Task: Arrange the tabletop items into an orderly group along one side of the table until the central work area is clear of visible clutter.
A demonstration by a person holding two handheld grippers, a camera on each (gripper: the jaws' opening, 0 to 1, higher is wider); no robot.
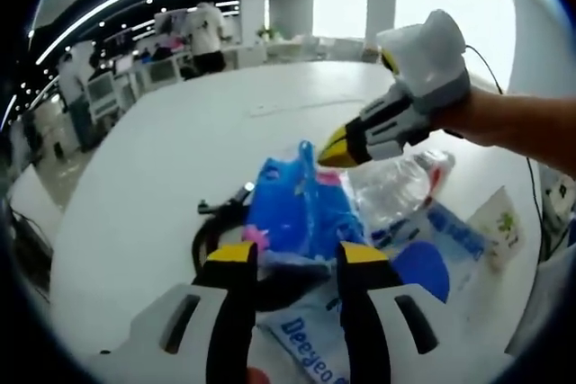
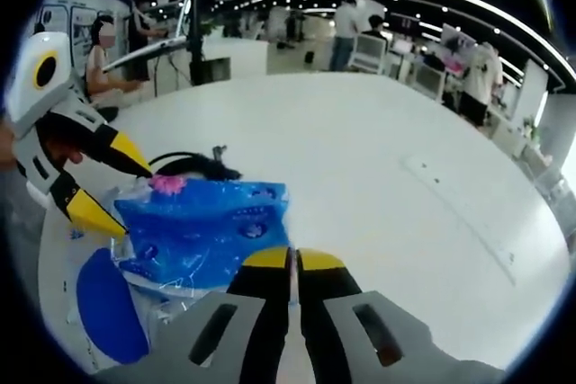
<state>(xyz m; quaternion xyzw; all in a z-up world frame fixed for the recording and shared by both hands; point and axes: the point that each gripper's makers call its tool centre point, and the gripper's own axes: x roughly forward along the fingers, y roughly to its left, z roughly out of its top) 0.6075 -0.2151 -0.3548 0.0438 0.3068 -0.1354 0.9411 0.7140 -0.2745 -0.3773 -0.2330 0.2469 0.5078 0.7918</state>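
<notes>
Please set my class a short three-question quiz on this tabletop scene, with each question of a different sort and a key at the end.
1. True or false: the left tongs stand open.
2. Which lies on the white table beside the blue bag? A) a mug B) a black cable C) a banana
3. Fill in: in the right gripper view, the right tongs are ___.
Key: 1 true; 2 B; 3 shut.
</notes>
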